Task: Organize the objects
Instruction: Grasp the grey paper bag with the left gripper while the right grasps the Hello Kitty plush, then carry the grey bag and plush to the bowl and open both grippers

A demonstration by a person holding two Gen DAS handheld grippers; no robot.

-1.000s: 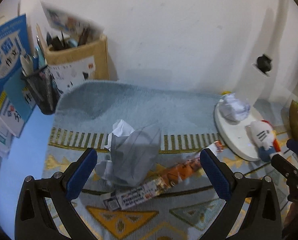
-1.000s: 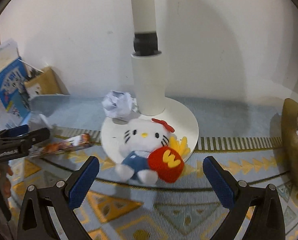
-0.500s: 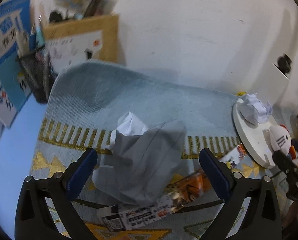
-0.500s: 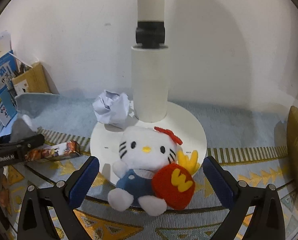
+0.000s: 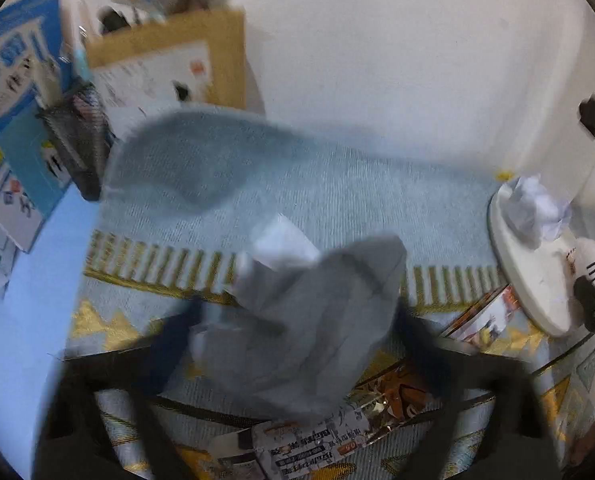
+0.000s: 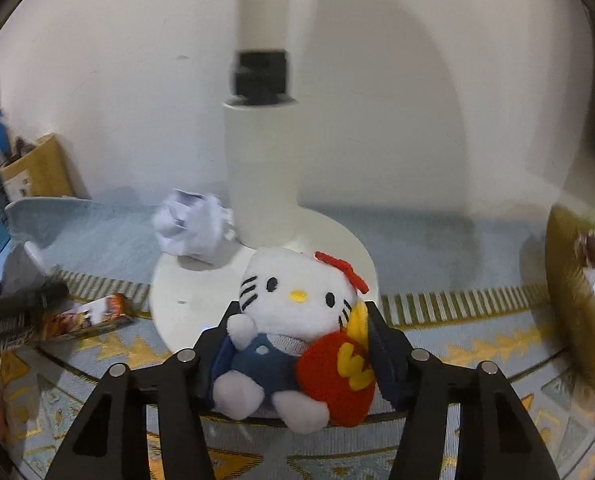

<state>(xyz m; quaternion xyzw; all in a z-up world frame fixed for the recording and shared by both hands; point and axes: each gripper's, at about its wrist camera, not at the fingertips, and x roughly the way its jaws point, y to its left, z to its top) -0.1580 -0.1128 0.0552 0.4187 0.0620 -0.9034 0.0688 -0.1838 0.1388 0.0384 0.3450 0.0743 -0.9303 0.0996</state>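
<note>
Both of your hand-held grippers stood wide apart a second ago; both are now closing. The right hand-held gripper (image 6: 297,364) has its jaws against the flanks of the plush cat toy (image 6: 293,336), which sits at the front edge of the white lamp base (image 6: 169,304). The left hand-held gripper (image 5: 293,340), blurred, closes around the grey crumpled paper (image 5: 309,328) lying on the patterned mat (image 5: 337,192); pad contact cannot be confirmed. Judgement: two pickups begun, nothing yet lifted or sorted.

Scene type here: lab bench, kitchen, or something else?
Likely a home desk or study corner: mesh pen holder and workbooks against the wall, a lamp base on a woven mat, a plush toy.
</note>
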